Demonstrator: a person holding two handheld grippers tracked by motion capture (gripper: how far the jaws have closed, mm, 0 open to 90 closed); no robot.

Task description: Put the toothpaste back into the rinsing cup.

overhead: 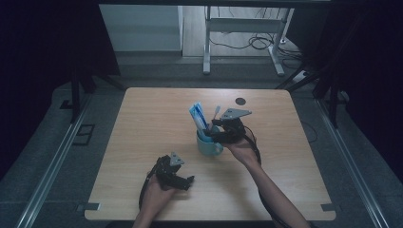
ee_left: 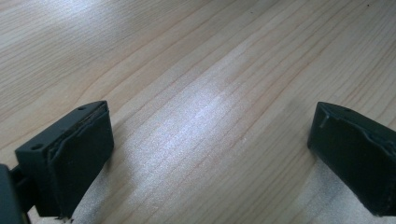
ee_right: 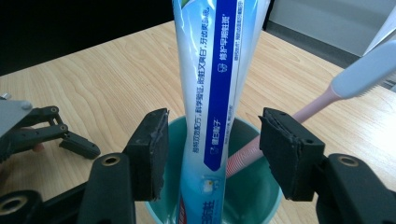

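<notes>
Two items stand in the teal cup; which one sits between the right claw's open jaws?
The toothpaste tube, white and blue, stands between them. The pink-handled toothbrush leans away past one jaw.

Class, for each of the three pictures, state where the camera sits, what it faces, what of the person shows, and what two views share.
High view: above the table, looking forward and down; both forearms, left hand-held gripper, right hand-held gripper.
Left gripper view: on the left hand-held gripper, facing bare tabletop; open jaws.
Right gripper view: on the right hand-held gripper, facing the cup; open jaws flank the toothpaste tube, beside the toothbrush.
Shared: high and right gripper views both show cup, tube, toothbrush.
</notes>
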